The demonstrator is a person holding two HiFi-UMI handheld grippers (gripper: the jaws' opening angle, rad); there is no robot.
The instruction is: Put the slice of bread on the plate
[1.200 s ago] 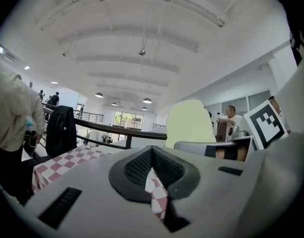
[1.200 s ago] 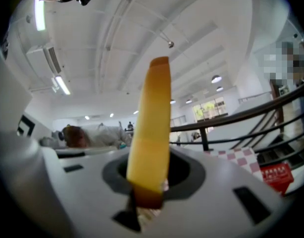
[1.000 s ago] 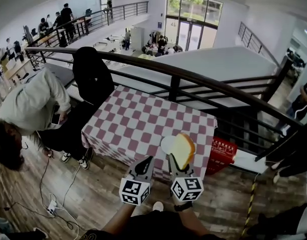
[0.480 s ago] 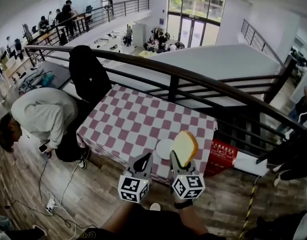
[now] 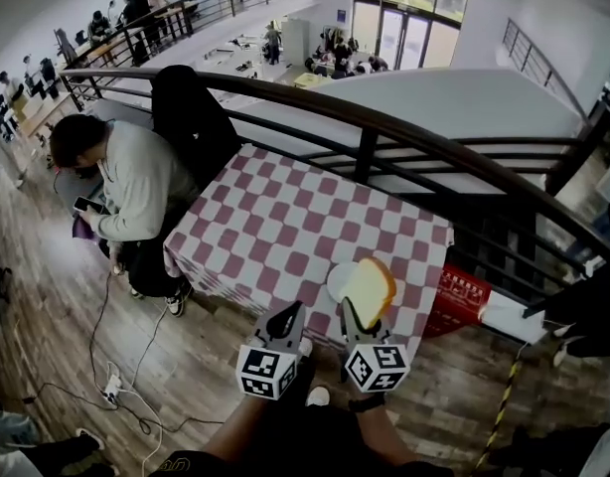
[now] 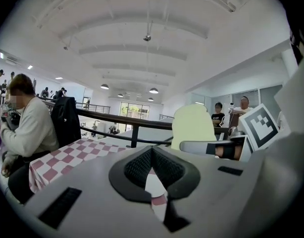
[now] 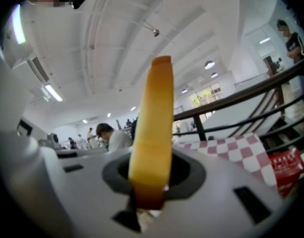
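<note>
A slice of bread [image 5: 371, 290] with a golden crust stands upright in my right gripper [image 5: 356, 315], which is shut on its lower edge. In the right gripper view the bread [image 7: 152, 123] rises edge-on from between the jaws. Just behind it, a white plate [image 5: 336, 279] lies near the front edge of the red-and-white checked table [image 5: 285, 222], partly hidden by the bread. My left gripper [image 5: 285, 320] hangs beside the right one, shut and holding nothing. From the left gripper [image 6: 152, 155] view the bread [image 6: 194, 127] shows to the right.
A person in a grey hoodie [image 5: 136, 182] stands at the table's left end. A black jacket [image 5: 191, 117] hangs on the dark railing [image 5: 384, 132] behind the table. A red bag [image 5: 462, 296] sits at the table's right. Cables and a power strip [image 5: 111, 391] lie on the wooden floor.
Both grippers have sunk a little towards the table's front edge, with the bread still held. The person at the left has straightened up from bending over.
</note>
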